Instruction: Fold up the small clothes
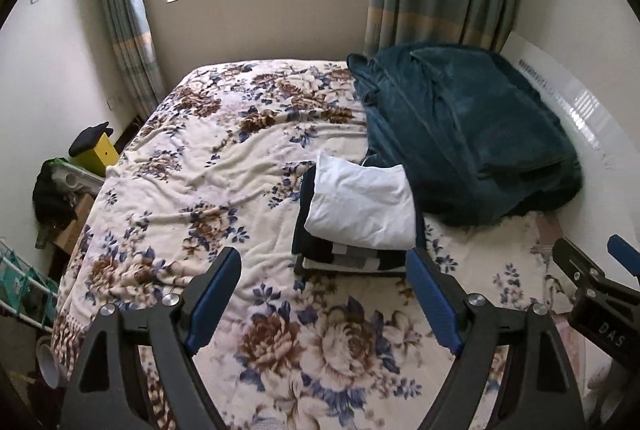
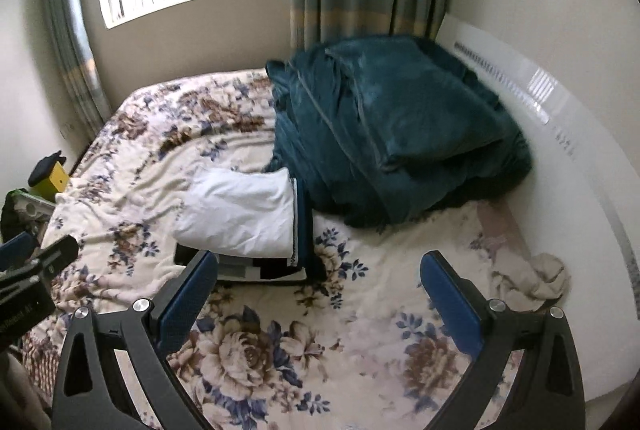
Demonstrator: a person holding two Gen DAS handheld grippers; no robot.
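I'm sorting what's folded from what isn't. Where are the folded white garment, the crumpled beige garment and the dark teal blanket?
folded white garment (image 1: 360,204), left wrist view, middle of its top face.
crumpled beige garment (image 2: 532,278), right wrist view, its bunched middle.
dark teal blanket (image 2: 400,122), right wrist view, its upper folded layer.

Near bed (image 1: 320,330) surface lies open under both tongs. Ahead, the folded stack (image 1: 356,206) blocks the middle; the teal blanket heap (image 1: 472,134) fills the far right; crumpled beige cloth (image 2: 532,278) lies near right.

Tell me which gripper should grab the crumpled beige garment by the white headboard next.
Right. The crumpled beige garment lies just beyond the open right gripper, off its right finger. The open left gripper faces the folded stack topped by white cloth, farther away.
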